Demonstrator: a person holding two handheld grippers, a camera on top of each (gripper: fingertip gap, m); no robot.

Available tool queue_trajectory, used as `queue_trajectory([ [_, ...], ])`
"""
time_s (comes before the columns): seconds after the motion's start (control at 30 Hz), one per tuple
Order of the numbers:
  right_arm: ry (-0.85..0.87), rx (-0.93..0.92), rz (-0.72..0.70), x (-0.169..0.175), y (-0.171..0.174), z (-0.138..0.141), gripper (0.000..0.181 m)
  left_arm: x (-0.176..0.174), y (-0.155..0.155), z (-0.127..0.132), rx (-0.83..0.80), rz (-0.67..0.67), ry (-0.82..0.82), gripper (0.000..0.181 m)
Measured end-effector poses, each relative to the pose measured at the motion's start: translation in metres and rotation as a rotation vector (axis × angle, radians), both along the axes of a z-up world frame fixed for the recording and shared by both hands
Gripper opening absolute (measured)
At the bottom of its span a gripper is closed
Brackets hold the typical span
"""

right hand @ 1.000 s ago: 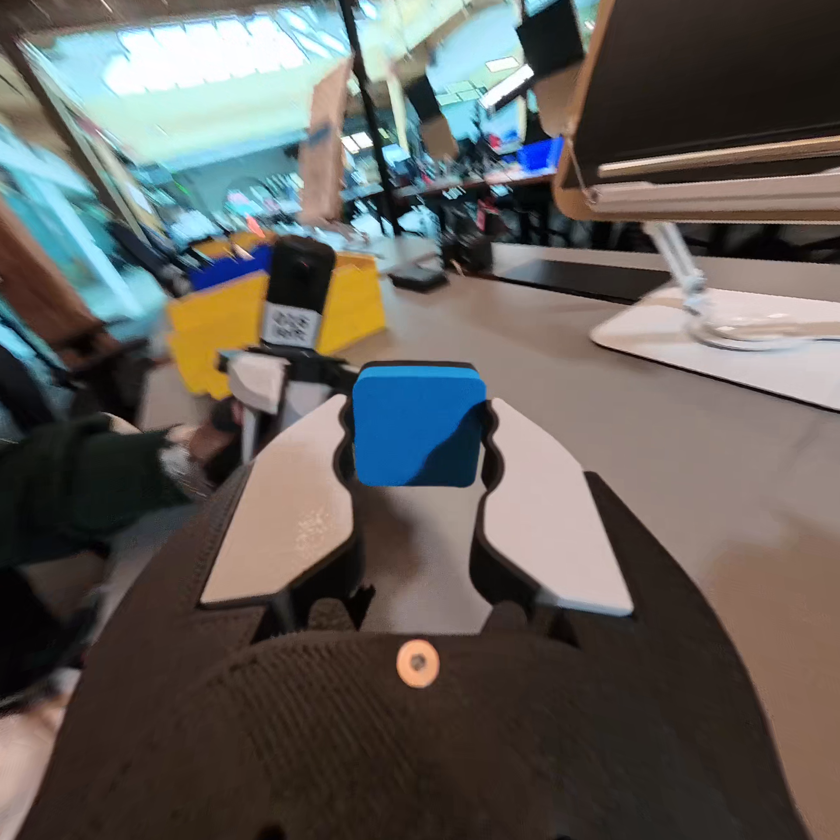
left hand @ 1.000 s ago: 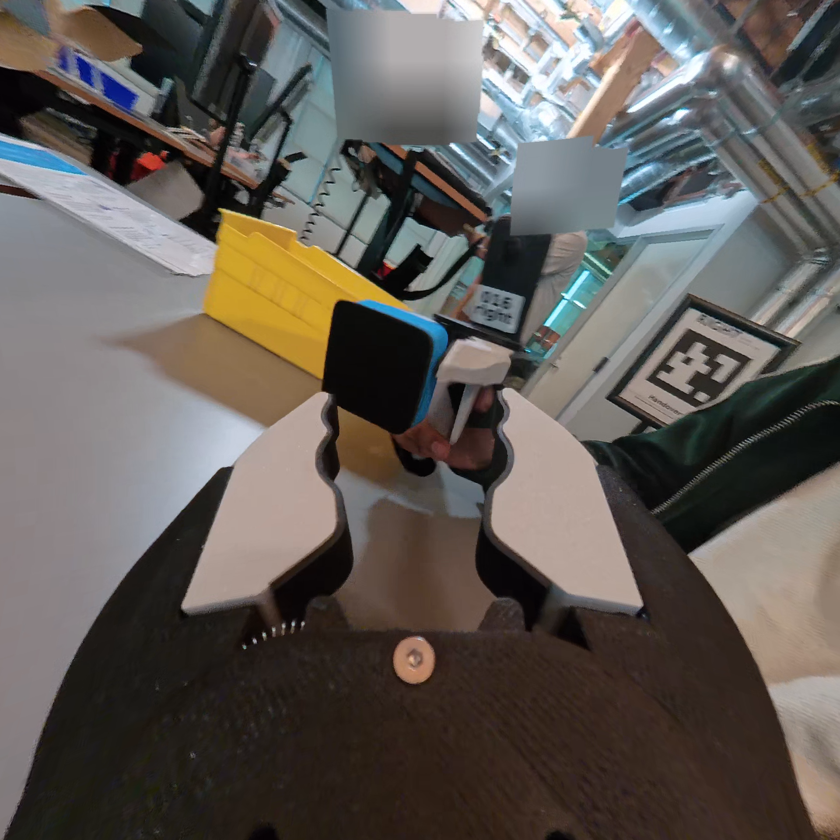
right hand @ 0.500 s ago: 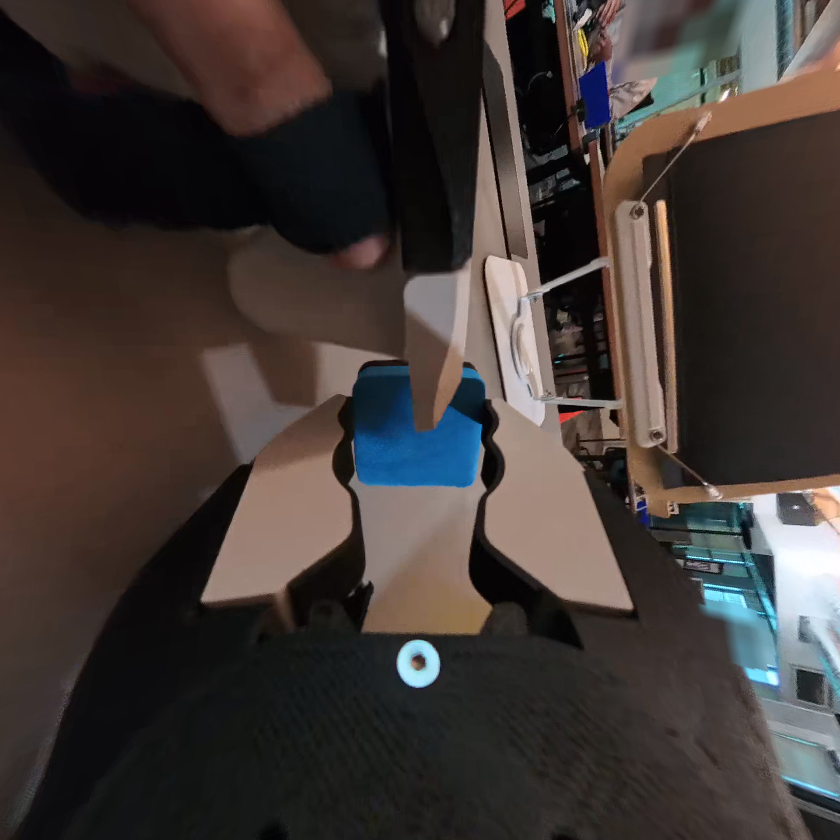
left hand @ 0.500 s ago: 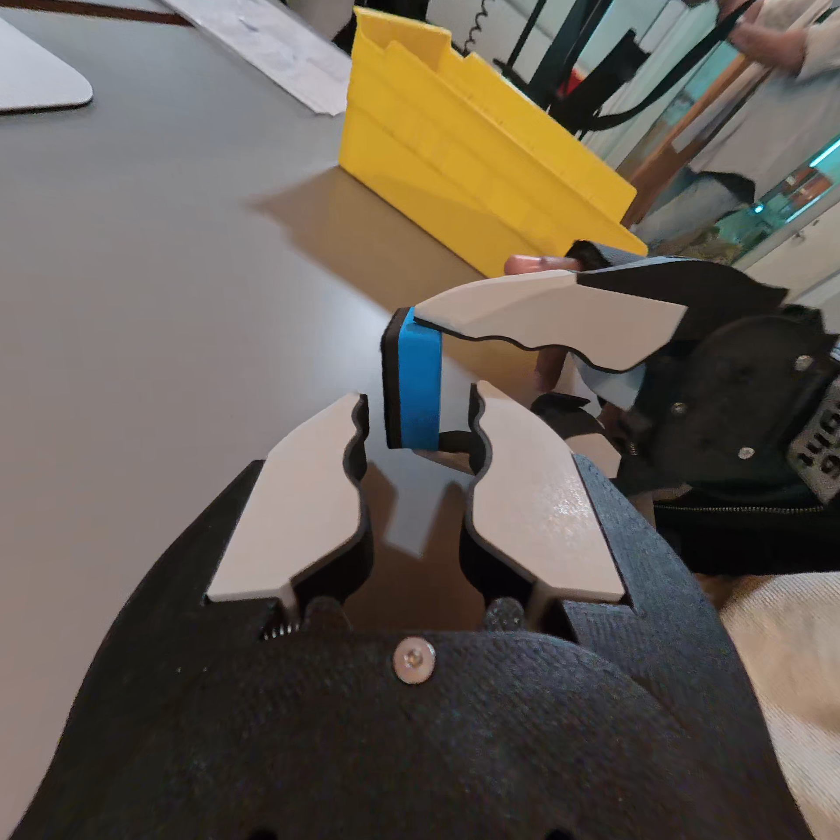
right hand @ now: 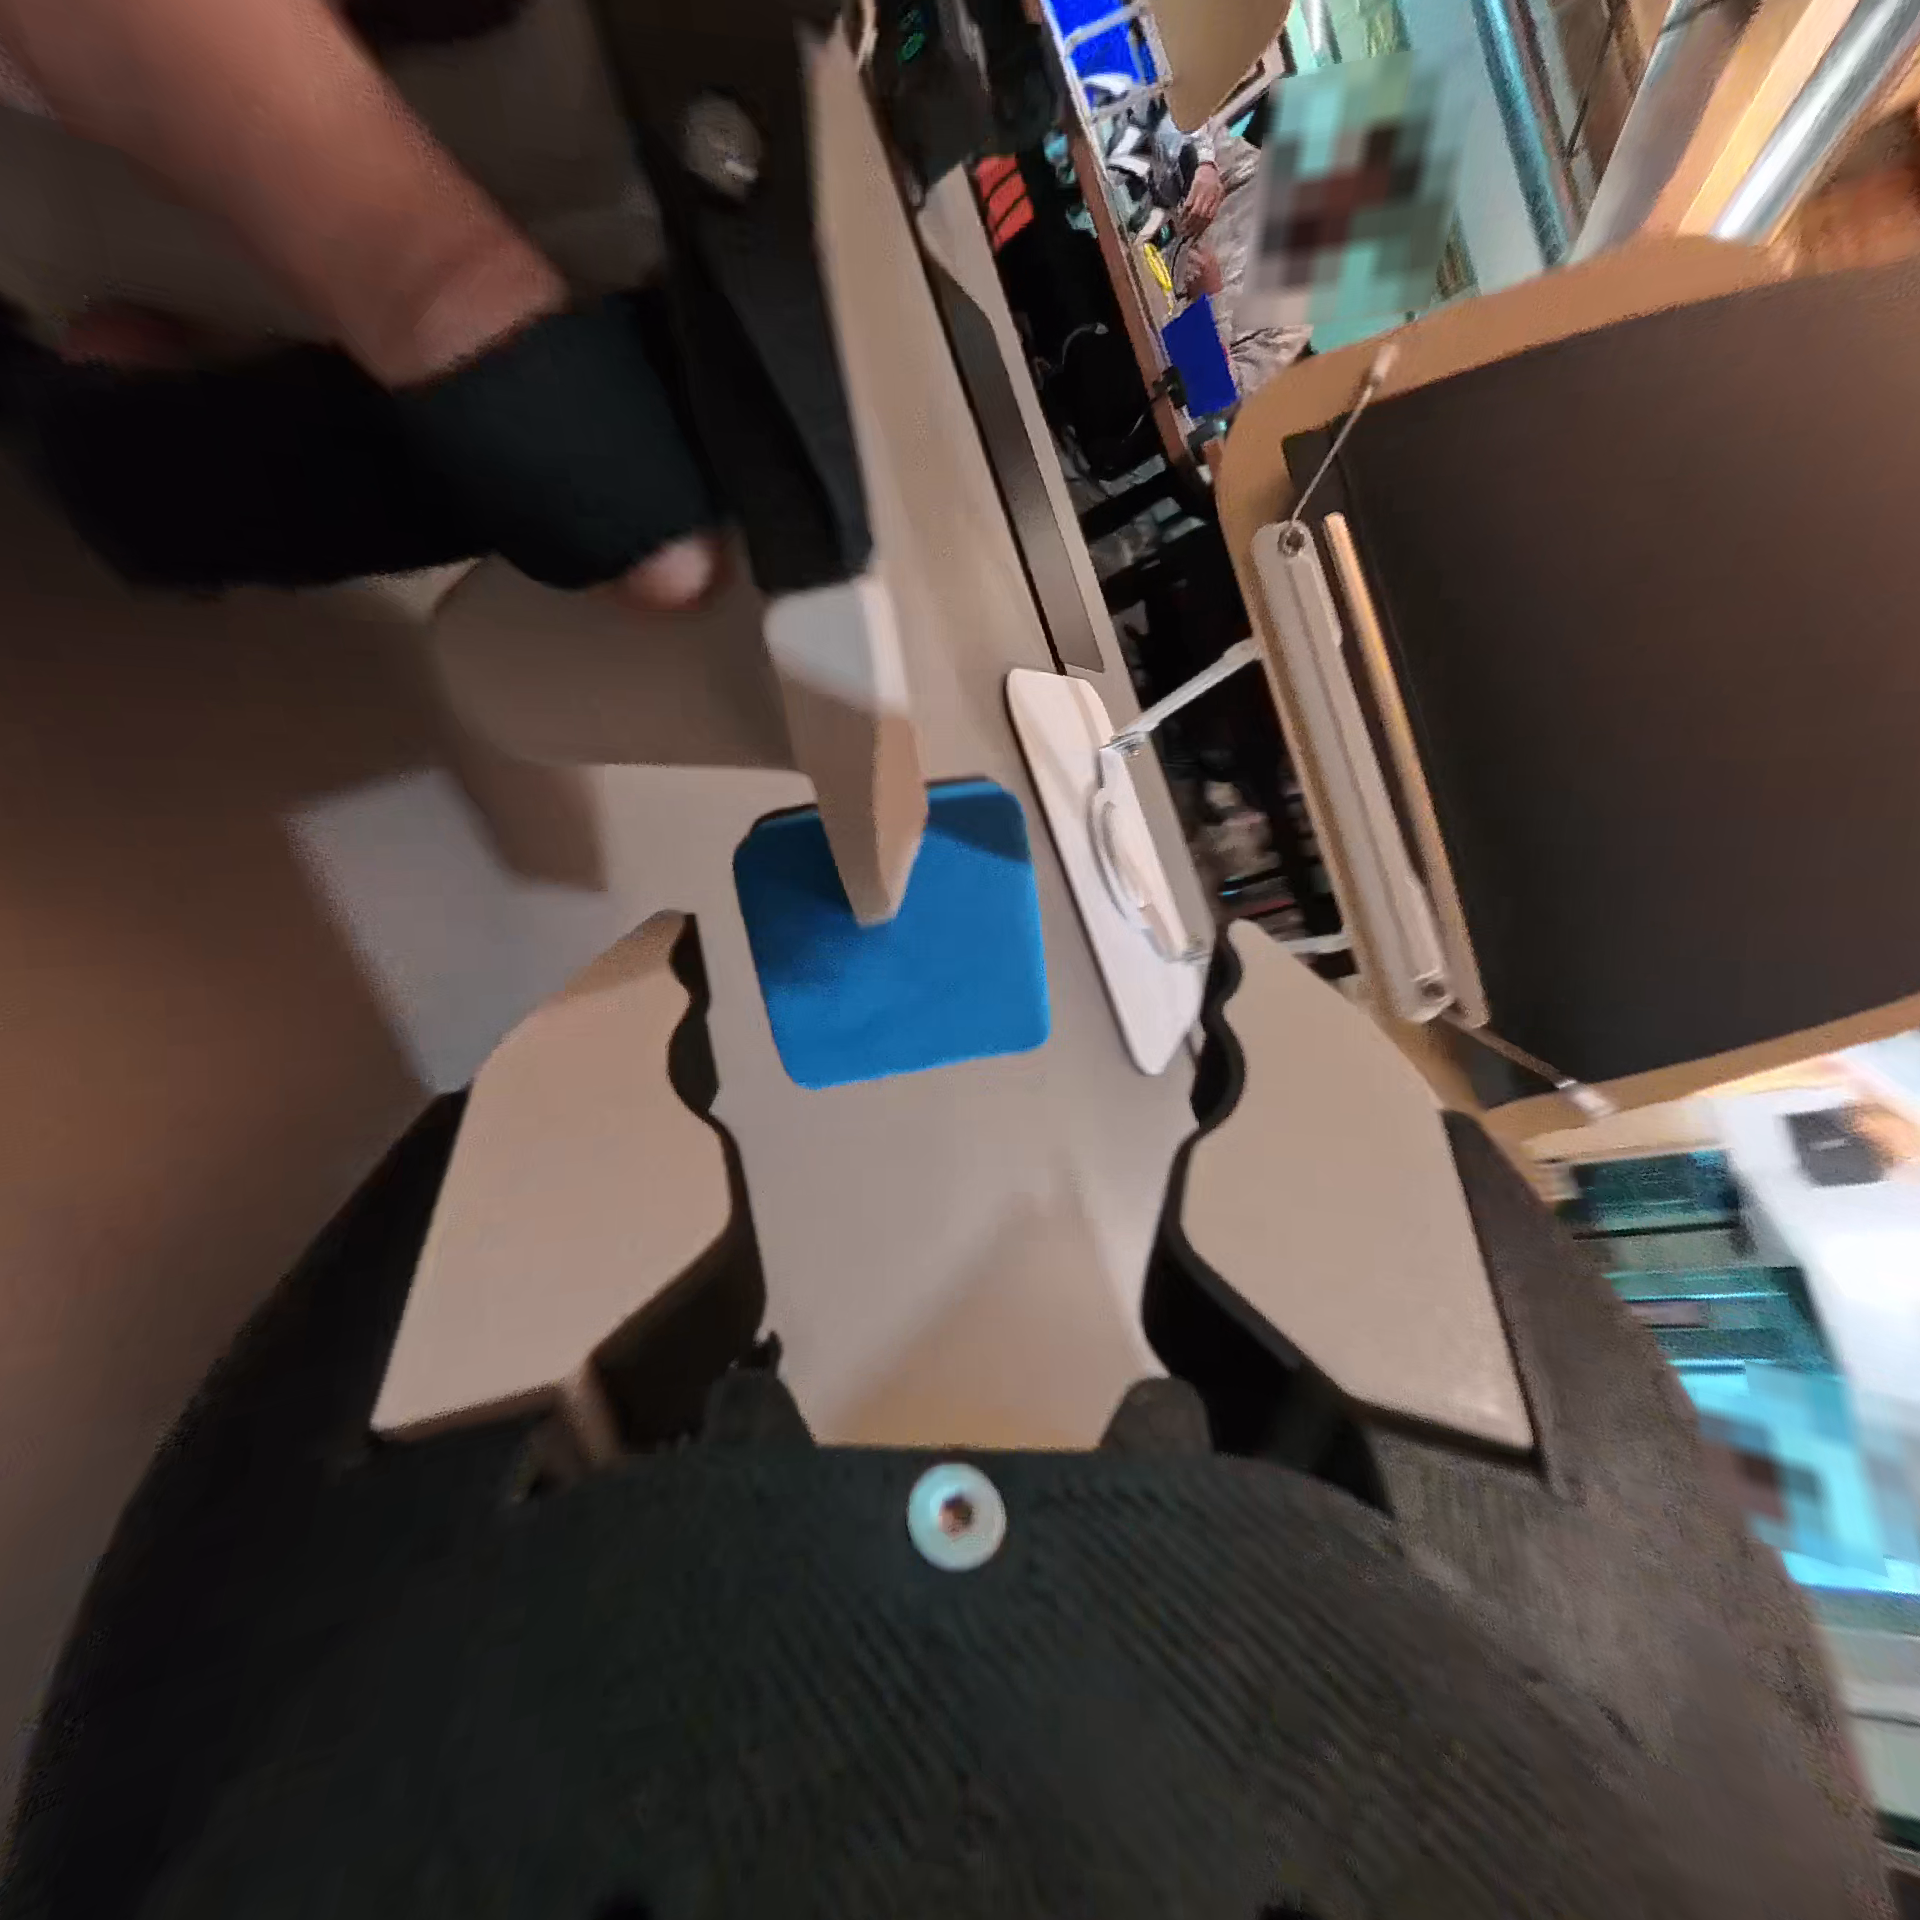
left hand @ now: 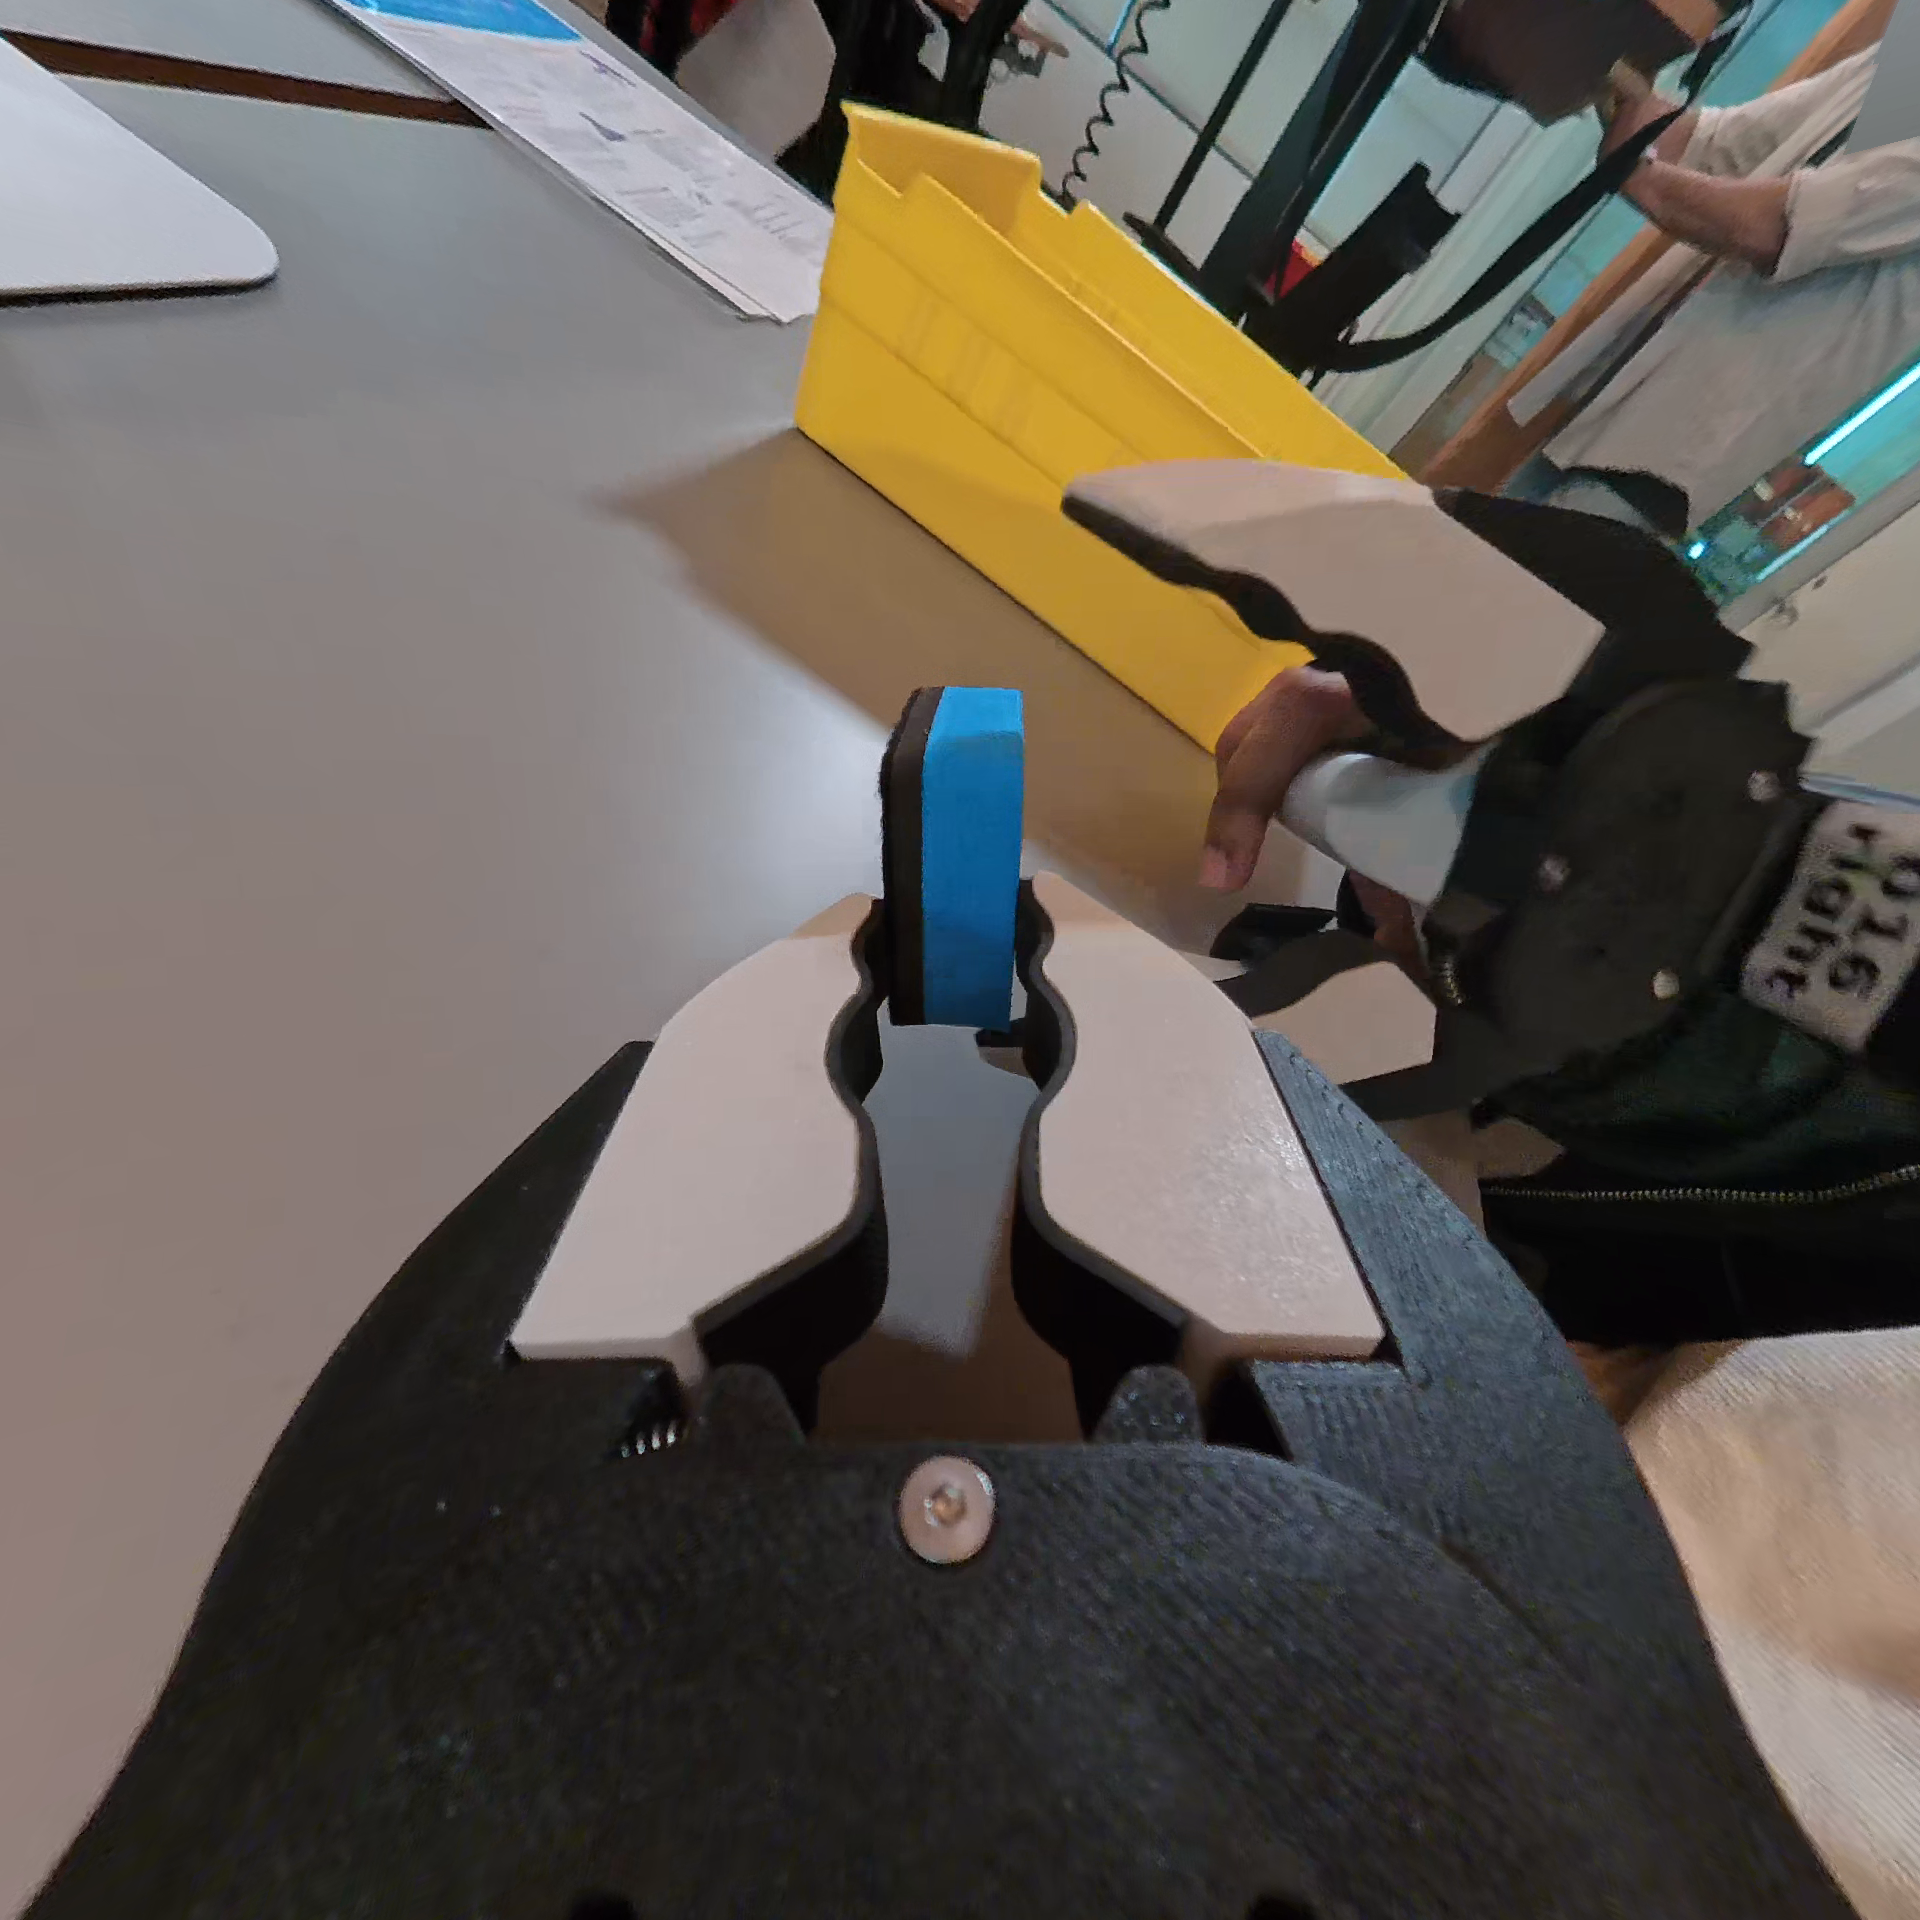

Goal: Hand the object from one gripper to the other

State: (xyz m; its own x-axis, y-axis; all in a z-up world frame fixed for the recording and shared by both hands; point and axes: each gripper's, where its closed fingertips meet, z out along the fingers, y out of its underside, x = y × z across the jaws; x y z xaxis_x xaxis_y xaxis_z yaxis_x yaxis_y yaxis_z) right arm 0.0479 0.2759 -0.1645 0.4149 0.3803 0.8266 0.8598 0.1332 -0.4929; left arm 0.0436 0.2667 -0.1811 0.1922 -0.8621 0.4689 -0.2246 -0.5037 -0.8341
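In the left wrist view the left tongs [left hand: 951, 971] sit at the centre of the frame, clamped on the lower part of a blue foam pad [left hand: 966, 852] with a thin black backing. The pad stands on edge between the two grey fingertips [left hand: 821, 956] and rises above them, clear of the grey bench [left hand: 364, 623] behind it. At the right of the frame the right tongs [left hand: 1195, 748] lie turned on their side with the jaws spread wide; the pad is apart from them. A hand [left hand: 1262, 769] shows just behind their upper finger. A yellow bin [left hand: 1039, 416] stands on the bench in the upper middle, with printed sheets [left hand: 644, 177] beyond it at the top.

In the right wrist view the right tongs [right hand: 951, 977] stand wide apart with nothing between them. The blue foam pad [right hand: 914, 956] shows its broad face just beyond their tips, at the centre of the frame, with one finger of the left tongs [right hand: 868, 821] coming down from above and lying across its upper part. A gloved hand [right hand: 436, 416] holds that tool at the upper left. A monitor [right hand: 1610, 675] fills the right side.
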Motion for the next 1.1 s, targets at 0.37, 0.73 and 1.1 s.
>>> queue_trajectory([
  [0.37, 0.907, -0.498, 0.177, 0.009, -0.002, 0.014, 0.085, -0.015, 0.008, 0.035, -0.092, -0.041, -0.279, 0.025],
  [0.73, 1.259, -0.806, 0.443, -0.008, -0.025, 0.033, 0.04, -0.013, -0.012, 0.053, -0.112, -0.175, -0.385, 0.025],
  [1.1, 1.274, -0.89, 0.485, -0.013, -0.032, 0.032, 0.023, -0.01, -0.021, 0.056, -0.104, -0.212, -0.392, 0.025],
])
